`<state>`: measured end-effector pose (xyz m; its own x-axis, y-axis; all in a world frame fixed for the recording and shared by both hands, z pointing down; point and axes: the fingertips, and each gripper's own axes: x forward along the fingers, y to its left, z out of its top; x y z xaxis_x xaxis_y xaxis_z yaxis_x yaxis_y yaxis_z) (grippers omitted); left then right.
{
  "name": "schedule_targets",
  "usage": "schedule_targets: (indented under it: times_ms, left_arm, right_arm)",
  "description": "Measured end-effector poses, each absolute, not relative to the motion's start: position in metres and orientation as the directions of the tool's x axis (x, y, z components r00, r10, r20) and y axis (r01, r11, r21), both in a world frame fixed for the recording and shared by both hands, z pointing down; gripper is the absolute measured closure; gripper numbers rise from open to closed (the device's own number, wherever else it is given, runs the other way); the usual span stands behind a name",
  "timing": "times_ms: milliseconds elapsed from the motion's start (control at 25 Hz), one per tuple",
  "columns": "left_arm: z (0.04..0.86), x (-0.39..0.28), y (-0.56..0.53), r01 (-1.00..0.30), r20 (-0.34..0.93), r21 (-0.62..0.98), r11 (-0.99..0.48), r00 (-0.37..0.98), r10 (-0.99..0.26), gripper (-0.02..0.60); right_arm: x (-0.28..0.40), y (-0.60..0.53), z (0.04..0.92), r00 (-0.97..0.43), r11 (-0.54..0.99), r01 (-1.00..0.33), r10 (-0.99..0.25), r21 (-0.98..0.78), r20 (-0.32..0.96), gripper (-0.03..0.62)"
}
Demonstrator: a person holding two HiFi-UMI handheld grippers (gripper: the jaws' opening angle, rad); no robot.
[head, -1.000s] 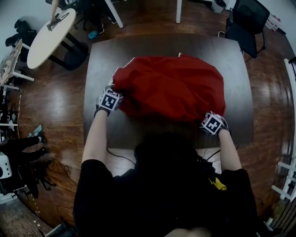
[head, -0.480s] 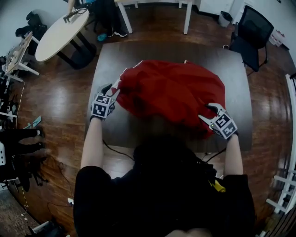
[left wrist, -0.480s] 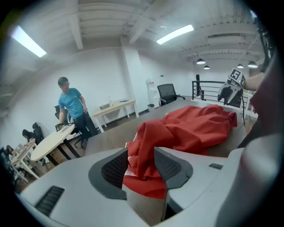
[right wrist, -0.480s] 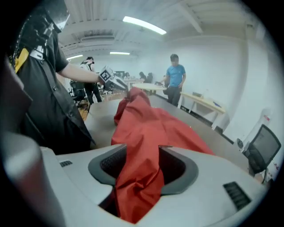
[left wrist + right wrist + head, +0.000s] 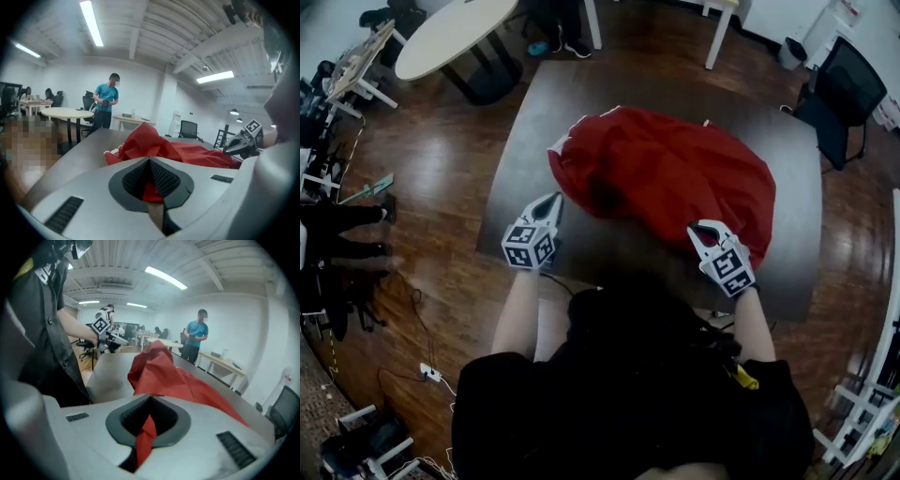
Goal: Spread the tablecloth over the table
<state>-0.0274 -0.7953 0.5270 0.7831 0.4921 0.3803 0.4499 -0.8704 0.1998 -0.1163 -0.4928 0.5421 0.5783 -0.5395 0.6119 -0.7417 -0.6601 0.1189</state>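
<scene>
Now left gripper [image 5: 554,198] and right gripper [image 5: 697,228] higher, jaws just closed on tablecloth [image 5: 675,173].

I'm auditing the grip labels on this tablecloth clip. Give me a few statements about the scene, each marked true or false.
1. The cloth lies bunched on the table. True.
2. The left gripper is empty. False: it is shut on a bit of the red cloth.
3. The right gripper is shut on the cloth. True.
4. The cloth covers the whole table. False: bare tabletop shows all round it.
5. A black chair stands near the table's far right corner. True.
</scene>
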Motion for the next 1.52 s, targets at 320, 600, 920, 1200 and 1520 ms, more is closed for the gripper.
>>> schedule_targets:
  times_ms: [320, 600, 920, 1200, 1520]
  left_arm:
    - [0.504, -0.053, -0.814, 0.383, 0.294, 0.219, -0.898, 0.851, 0.435, 0.581]
    - [0.501, -0.074, -0.837, 0.319, 0.231, 0.264, -0.910, 0.895, 0.381, 0.581]
    - [0.495, -0.078, -0.846, 0.369, 0.194, 0.235, -0.899, 0.889, 0.416, 0.581]
    - [0.462, -0.095, -0.852, 0.240, 0.183, 0.210, -0.948, 0.943, 0.279, 0.581]
    - [0.480, -0.150, -0.876, 0.193, 0.290, 0.159, -0.968, 0.928, 0.233, 0.581]
  right_arm:
    - [-0.093, -0.529, 0.508, 0.618, -0.713, -0.693, -0.666, -0.111, 0.418, 0.588]
    - [-0.081, -0.497, 0.497, 0.761, -0.833, -0.523, -0.551, -0.179, 0.341, 0.589]
    - [-0.115, -0.527, 0.486, 0.773, -0.832, -0.519, -0.555, -0.196, 0.307, 0.589]
    - [-0.094, -0.622, 0.459, 0.605, -0.649, -0.740, -0.757, -0.178, 0.247, 0.589]
    - [-0.089, -0.663, 0.507, 0.581, -0.649, -0.757, -0.723, -0.078, 0.372, 0.589]
